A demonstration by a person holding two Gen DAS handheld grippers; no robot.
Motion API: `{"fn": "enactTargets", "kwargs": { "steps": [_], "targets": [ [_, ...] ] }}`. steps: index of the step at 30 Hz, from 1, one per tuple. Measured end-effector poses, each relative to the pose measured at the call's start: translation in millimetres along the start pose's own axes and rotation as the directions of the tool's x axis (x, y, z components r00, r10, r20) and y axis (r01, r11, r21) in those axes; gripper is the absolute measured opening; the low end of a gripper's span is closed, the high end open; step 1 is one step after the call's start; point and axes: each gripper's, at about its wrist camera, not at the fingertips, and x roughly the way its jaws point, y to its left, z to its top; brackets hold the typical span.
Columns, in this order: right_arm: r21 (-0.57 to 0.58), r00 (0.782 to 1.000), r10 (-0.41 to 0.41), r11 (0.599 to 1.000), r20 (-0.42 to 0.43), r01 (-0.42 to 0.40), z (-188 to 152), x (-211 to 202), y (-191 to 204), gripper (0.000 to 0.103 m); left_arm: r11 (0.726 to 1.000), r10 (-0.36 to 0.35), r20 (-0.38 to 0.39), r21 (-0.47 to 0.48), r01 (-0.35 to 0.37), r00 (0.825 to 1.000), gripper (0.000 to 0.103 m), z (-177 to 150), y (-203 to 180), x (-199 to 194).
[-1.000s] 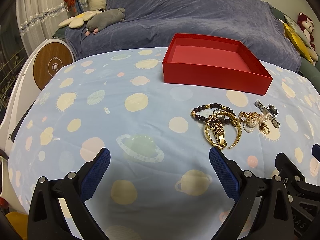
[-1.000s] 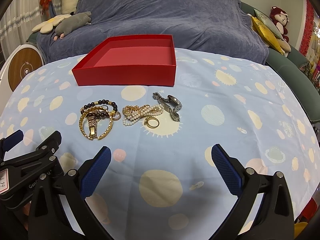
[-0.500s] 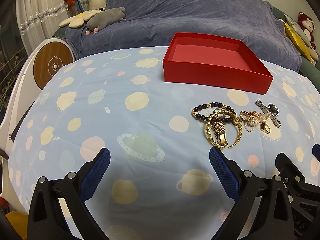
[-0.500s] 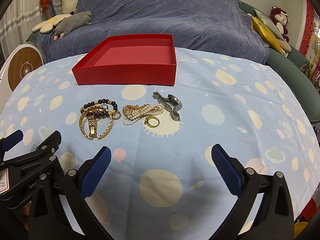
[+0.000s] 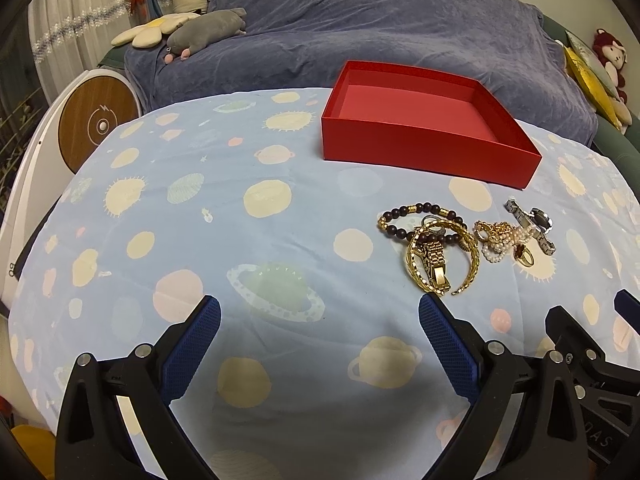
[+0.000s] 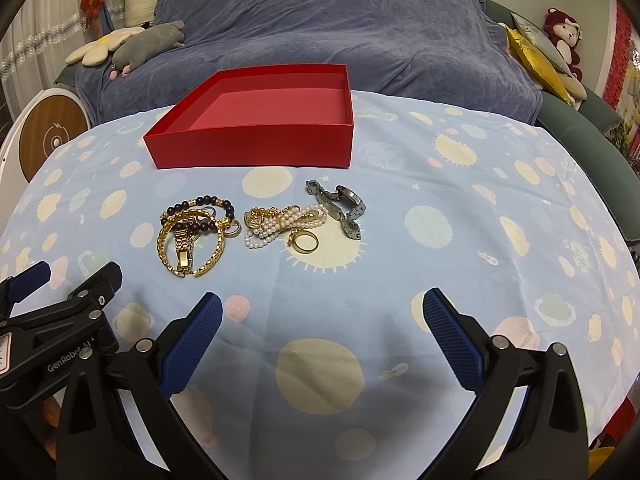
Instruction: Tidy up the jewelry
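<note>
Almost nothing has changed from a moment ago: both views look nearly the same, the jewelry lies in the same spots, and the tongs stay where they were. So the job has not really started yet, and every piece is still out on the surface (image 6: 460, 168) with its planet cloth. The red box (image 6: 256, 148) sits empty at the back. Just in front of it lie the bead bracelet (image 6: 200, 204), the gold watch (image 6: 185, 245) inside a gold bangle (image 6: 218, 254), the pearl string (image 6: 280, 224), a gold ring (image 6: 306, 243) and a silver watch (image 6: 340, 208), all close together and some touching. The left tongs (image 5: 319, 312) hang low over the cloth, spread wide and holding nothing, with the pile off to their right. The right tongs (image 6: 322, 308) are spread wide and empty too, pointing toward the ring and pearls. I think the next move is to reach for one piece.
</note>
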Motion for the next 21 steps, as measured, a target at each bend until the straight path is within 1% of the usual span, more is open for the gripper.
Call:
{"fn": "enactTargets", "kwargs": {
  "steps": [3, 6, 11, 15, 17, 19, 20, 21],
  "targets": [
    [0.004, 1.0, 0.003, 1.0, 0.002, -0.003, 3.0, 0.6, -6.7, 0.098, 1.0, -0.003, 0.0, -0.003, 0.003, 1.0, 0.097, 1.8, -0.5, 0.7],
    [0.016, 1.0, 0.019, 1.0, -0.011, -0.019, 9.0, 3.8, -15.9, 0.098, 1.0, -0.028, -0.024, -0.006, 0.028, 0.999, 0.097, 5.1, -1.6, 5.0],
    [-0.001, 0.998, 0.039, 0.999, -0.043, -0.039, 32.4, 2.4, -31.4, 0.098, 0.993, -0.115, -0.046, -0.006, 0.115, 0.992, 0.097, 14.3, -7.4, 11.4],
    [-0.055, 1.0, 0.015, 0.998, -0.019, -0.016, 58.6, -0.7, -41.0, 0.098, 0.987, -0.158, -0.049, 0.003, 0.158, 0.986, 0.097, 22.9, -17.3, 19.3],
    [-0.058, 1.0, 0.016, 0.998, -0.008, -0.017, 65.9, 0.8, -45.7, 0.098, 0.987, -0.158, -0.055, 0.004, 0.159, 0.986, 0.097, 24.8, -20.5, 26.5],
    [-0.033, 0.999, 0.046, 0.998, 0.009, -0.046, 65.1, 2.6, -51.5, 0.098, 0.988, -0.151, -0.062, 0.006, 0.152, 0.987, 0.097, 24.0, -22.1, 32.3],
    [-0.02, 0.999, 0.052, 0.998, 0.008, -0.052, 61.7, 5.2, -53.9, 0.098, 0.988, -0.156, -0.07, 0.005, 0.156, 0.985, 0.097, 23.0, -23.2, 34.8],
    [-0.004, 0.999, 0.045, 0.999, -0.012, -0.045, 59.6, 9.2, -55.4, 0.098, 0.986, -0.163, -0.078, 0.006, 0.164, 0.984, 0.097, 22.2, -24.8, 37.3]
  ]
}}
